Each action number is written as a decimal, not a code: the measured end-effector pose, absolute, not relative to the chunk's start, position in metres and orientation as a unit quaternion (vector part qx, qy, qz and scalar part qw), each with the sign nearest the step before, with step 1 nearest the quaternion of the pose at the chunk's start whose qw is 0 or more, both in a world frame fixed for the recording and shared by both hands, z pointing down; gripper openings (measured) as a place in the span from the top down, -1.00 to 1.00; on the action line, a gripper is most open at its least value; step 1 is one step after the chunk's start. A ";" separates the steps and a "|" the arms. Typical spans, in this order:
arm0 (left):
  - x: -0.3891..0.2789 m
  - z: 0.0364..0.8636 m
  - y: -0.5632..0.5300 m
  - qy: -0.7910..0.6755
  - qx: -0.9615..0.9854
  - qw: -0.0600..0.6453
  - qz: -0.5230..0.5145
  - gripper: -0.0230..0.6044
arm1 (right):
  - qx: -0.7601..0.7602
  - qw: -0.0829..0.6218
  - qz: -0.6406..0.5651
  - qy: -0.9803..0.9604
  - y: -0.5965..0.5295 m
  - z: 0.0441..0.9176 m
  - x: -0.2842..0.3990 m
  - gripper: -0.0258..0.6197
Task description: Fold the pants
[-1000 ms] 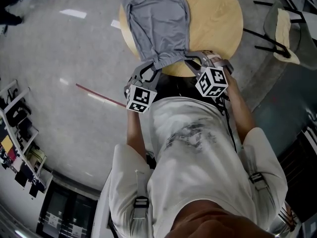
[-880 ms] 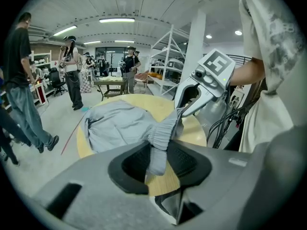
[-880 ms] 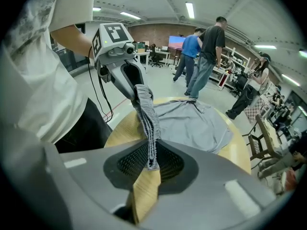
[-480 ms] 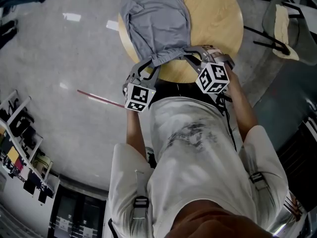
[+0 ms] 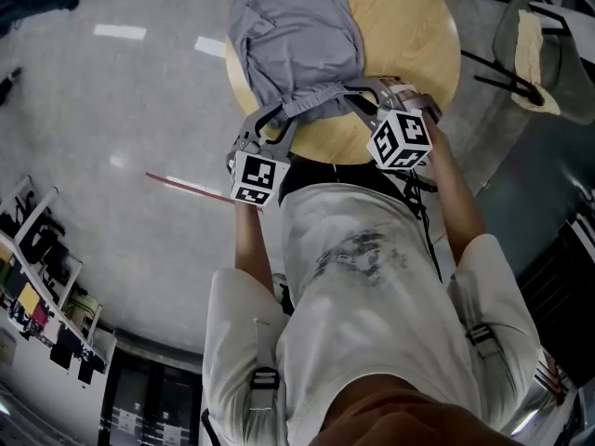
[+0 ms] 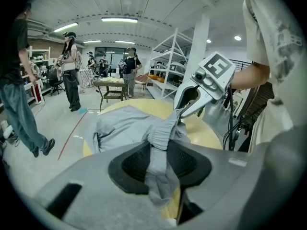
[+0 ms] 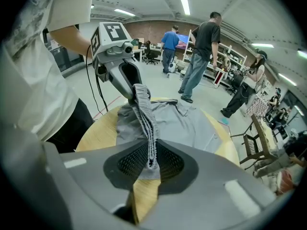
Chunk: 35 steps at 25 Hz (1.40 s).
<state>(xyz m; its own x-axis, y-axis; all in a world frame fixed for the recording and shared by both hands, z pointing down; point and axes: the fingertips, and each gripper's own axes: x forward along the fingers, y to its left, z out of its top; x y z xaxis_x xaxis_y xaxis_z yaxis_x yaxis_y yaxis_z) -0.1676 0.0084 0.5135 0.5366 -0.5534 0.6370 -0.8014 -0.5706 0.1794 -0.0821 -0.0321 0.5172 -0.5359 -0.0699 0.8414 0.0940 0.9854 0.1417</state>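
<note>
**Grey pants held by the waistband at the counter's near edge**

The pants are light grey, with a ribbed elastic waistband. Both tongs hold that waistband. The left tongs are clamped on a thick bunched fold of it. The right tongs are pinched narrow on a thin, flattened stretch. Between the 2 grips the waistband is gathered and raised off the counter at its near edge. The rest of the cloth lies rumpled over the counter's left half and reaches its left rim.

The counter is round, of pale wood, and its right half is bare. A chair with a pale cushion stands to the counter's right, well apart. To its left is grey floor marked with 1 red line. People stand well beyond the counter's far side.
</note>
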 end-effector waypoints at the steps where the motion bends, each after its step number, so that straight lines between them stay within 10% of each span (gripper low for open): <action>1: -0.169 0.514 0.004 -0.401 0.846 0.233 0.265 0.54 | -0.006 0.482 -0.085 -0.872 -0.037 0.517 -0.084 0.73; 35: -0.224 0.551 -0.149 -0.419 0.833 0.248 0.262 0.53 | 0.033 0.501 -0.074 -0.862 -0.192 0.549 -0.137 0.73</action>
